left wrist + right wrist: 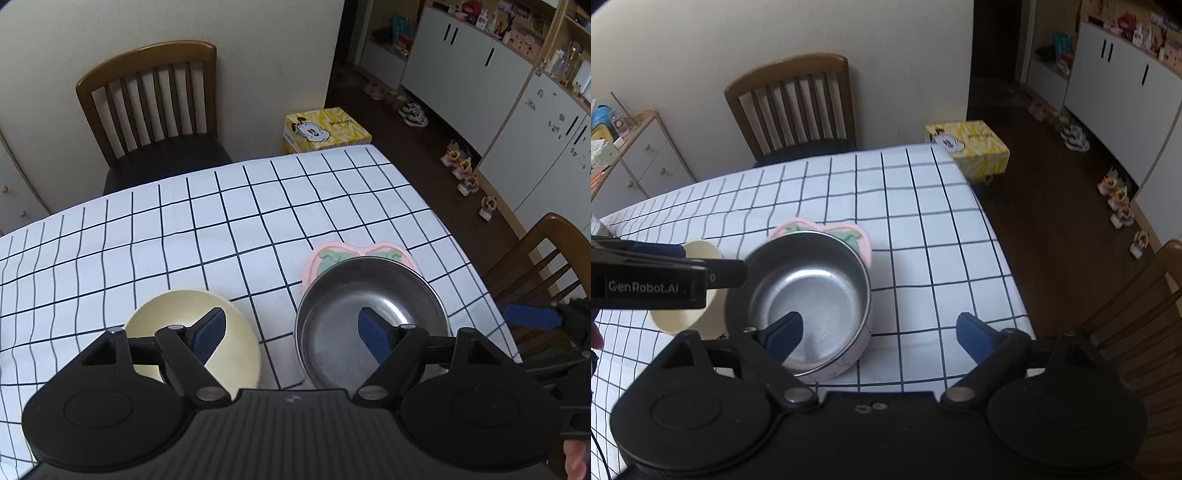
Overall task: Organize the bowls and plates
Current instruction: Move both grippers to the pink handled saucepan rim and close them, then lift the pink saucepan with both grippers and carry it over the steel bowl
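Note:
A cream bowl (192,332) and a steel bowl (369,317) stand side by side on the checked tablecloth. A pink plate (354,254) with a green pattern lies behind the steel bowl, partly hidden by it. My left gripper (291,325) hangs open above the gap between the bowls, one finger over each. My right gripper (879,325) is open astride the right wall of the steel bowl (809,295), its left finger over the bowl's inside and its right finger over the cloth. Neither pad touches it. The cream bowl (683,314) is half hidden by the left gripper (724,273).
The table (184,229) carries a white cloth with dark grid lines. A wooden chair (147,110) stands at its far side and another (1137,314) at the right. A yellow box (325,129) and several shoes (465,173) sit on the dark floor.

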`<state>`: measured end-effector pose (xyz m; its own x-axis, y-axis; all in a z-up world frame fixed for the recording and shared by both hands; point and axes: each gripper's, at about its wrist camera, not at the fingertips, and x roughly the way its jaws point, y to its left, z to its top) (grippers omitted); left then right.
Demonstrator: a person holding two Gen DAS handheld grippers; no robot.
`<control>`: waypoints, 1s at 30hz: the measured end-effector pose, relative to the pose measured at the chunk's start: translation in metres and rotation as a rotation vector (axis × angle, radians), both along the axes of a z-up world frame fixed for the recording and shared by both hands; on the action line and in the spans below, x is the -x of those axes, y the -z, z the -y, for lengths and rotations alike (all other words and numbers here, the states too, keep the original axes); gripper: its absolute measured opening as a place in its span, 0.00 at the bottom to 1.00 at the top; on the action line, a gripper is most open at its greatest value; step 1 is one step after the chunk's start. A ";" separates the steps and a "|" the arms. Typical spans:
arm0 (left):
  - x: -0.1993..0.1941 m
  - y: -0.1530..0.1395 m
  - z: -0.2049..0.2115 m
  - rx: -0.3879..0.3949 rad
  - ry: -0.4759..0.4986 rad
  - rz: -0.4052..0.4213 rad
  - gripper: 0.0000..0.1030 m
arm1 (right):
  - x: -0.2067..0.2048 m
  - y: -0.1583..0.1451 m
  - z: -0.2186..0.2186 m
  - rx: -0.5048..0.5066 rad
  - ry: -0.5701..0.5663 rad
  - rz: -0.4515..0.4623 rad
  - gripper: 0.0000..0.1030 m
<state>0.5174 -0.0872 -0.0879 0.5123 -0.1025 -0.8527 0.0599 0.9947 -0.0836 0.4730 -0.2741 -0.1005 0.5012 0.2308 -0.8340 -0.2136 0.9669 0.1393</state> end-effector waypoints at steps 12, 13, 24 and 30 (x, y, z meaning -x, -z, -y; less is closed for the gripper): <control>-0.014 0.023 0.014 -0.056 0.037 -0.023 0.56 | -0.016 0.024 -0.001 -0.040 0.029 -0.067 0.61; -0.015 0.023 0.015 -0.057 0.043 -0.024 0.47 | -0.017 0.025 -0.002 -0.042 0.031 -0.072 0.56; -0.013 0.033 0.020 -0.061 0.047 -0.073 0.19 | -0.019 0.031 -0.009 -0.039 0.022 -0.085 0.27; -0.009 0.035 0.022 -0.080 0.037 -0.084 0.14 | -0.017 0.031 -0.013 -0.045 0.009 -0.082 0.16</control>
